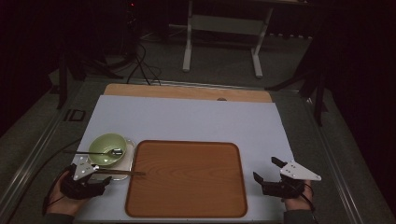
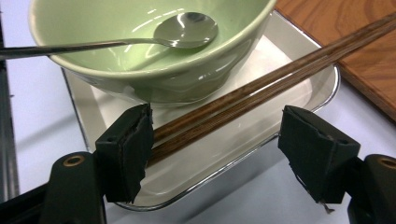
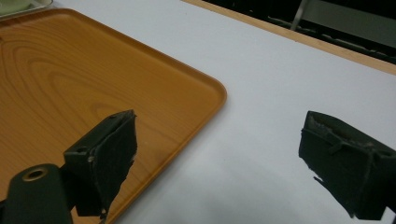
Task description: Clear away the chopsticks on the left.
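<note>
A pale green bowl (image 1: pixel 110 145) (image 2: pixel 154 79) stands on a small metal tray (image 1: pixel 128 161) (image 2: pixel 280 46) at the left, with a steel spoon (image 1: pixel 100 152) (image 2: pixel 187 29) resting in it. Dark wooden chopsticks (image 1: pixel 120 173) (image 2: pixel 261 88) lie across the metal tray, their tips reaching onto the large wooden tray (image 1: pixel 187 179) (image 2: pixel 369 70) (image 3: pixel 93 70). My left gripper (image 1: pixel 95 177) (image 2: pixel 222 149) is open, its jaws either side of the chopsticks' near ends, one jaw close against them. My right gripper (image 1: pixel 267 169) (image 3: pixel 219 154) is open over the white mat, just right of the wooden tray, holding nothing.
A white mat (image 1: pixel 187 116) covers the tabletop, with a wooden strip (image 1: pixel 187 92) along the far edge. The wooden tray's surface is bare. Beyond the table are a white desk frame (image 1: pixel 224 28) and cables on a dark floor.
</note>
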Demonstrator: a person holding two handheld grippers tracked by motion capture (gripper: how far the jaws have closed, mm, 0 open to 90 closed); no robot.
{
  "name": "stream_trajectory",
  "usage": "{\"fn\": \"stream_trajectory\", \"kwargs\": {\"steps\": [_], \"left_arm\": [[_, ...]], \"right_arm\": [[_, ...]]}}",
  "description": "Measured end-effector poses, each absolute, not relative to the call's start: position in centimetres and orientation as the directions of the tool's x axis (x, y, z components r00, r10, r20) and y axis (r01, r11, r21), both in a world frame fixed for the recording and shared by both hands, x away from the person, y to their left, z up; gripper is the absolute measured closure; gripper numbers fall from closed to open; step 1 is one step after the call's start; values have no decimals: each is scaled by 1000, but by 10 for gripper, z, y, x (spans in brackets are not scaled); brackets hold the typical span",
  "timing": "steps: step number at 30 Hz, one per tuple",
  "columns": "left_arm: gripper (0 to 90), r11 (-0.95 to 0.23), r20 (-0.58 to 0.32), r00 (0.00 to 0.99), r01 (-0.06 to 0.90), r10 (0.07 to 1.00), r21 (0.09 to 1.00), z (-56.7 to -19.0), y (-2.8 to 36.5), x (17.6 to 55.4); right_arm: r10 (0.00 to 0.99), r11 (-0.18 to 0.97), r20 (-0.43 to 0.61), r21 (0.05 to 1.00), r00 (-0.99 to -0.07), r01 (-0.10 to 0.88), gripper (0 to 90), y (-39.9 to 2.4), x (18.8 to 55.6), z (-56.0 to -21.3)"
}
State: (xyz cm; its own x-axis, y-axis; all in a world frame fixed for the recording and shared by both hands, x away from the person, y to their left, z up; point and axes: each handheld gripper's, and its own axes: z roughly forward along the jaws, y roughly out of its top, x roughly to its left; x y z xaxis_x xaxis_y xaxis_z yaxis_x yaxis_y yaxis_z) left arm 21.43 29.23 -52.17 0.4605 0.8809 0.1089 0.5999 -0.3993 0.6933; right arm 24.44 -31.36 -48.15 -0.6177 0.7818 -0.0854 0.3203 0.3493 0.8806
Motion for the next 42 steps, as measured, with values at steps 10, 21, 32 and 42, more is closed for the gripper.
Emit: {"fn": "stream_trajectory", "kwargs": {"steps": [10,21,32,42], "left_arm": [[478,-418,82,505,601,860,681,-520,291,212],[720,-503,126,575,564,808,654,-518,279,209],[829,-546,161,607,528,778,651,-514,267,209],[850,-569,173,623,520,763,638,-512,257,208]], "right_arm": [[783,346,-83,882,-616,321,108,-314,244,-481],[782,345,-79,881,-618,324,108,-315,244,-481],[778,348,-77,879,-623,325,108,-314,244,-481],[778,346,-76,880,-623,325,108,-314,244,-481]]}}
